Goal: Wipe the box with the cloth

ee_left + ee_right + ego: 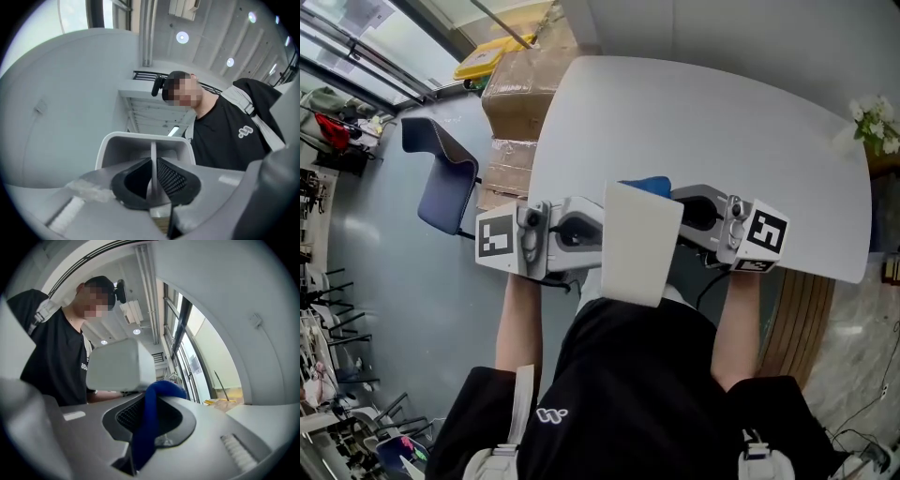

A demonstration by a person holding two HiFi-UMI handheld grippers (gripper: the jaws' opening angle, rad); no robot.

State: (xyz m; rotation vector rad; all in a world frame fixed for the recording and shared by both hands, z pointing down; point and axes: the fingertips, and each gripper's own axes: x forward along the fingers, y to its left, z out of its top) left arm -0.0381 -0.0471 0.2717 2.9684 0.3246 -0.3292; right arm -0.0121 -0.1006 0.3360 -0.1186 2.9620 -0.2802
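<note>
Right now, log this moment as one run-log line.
left tongs: shut on box wall | right tongs: shut on cloth | box: held off table | cloth: by box, contact unclear

1. A large white table with rounded corners fills the upper middle, seen from steeply above
2. To its left, a smooth blue-grey floor holds a dark blue chair
3. Stacked cardboard boxes stand between the chair and the table's left edge
4. Windows cross the top left corner, bright with daylight
5. White flowers show at the far right edge
6. Wooden slats run below the table's right side
7. Overhead, a grey ceiling carries round lit lights
</note>
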